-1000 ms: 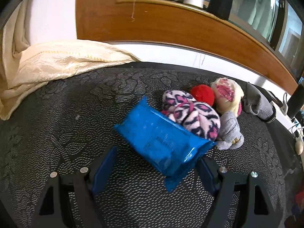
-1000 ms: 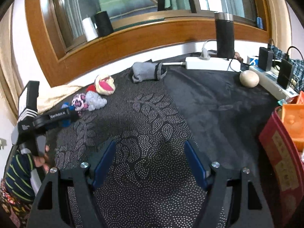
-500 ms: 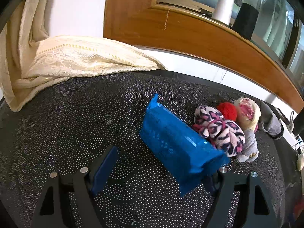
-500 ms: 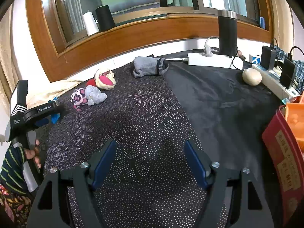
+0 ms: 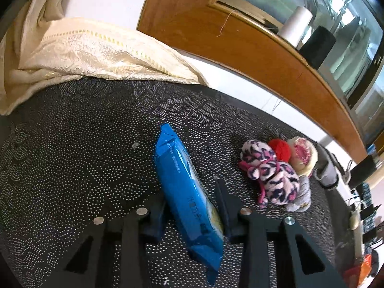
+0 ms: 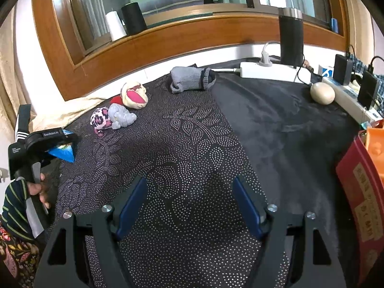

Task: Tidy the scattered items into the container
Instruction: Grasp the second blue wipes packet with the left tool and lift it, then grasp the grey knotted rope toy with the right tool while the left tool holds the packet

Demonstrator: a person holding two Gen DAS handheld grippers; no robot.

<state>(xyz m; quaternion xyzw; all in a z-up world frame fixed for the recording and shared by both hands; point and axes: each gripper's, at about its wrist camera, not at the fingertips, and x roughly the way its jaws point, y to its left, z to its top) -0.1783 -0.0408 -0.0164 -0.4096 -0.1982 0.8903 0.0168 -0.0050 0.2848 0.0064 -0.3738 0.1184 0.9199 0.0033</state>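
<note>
Left gripper closing on the blue packet near the bench's left edge.

Jaws are closing with the packet standing on edge between them, pads at its flanks; right gripper waits with jaws apart, empty. The red container sits at the far right edge. The slick, soft wrapper could slip or sag out during that long carry if the pinch stays shallow.

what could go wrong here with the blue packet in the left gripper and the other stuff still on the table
The left gripper is closing on the blue packet, gripping its lower half; the glossy wrapper could slip or droop on lifting. The leopard-print plush lies just beside it, so a swing that way might knock the soft-toy pile. The red container sits far across the table, a long carry with the right gripper open in between.
</note>
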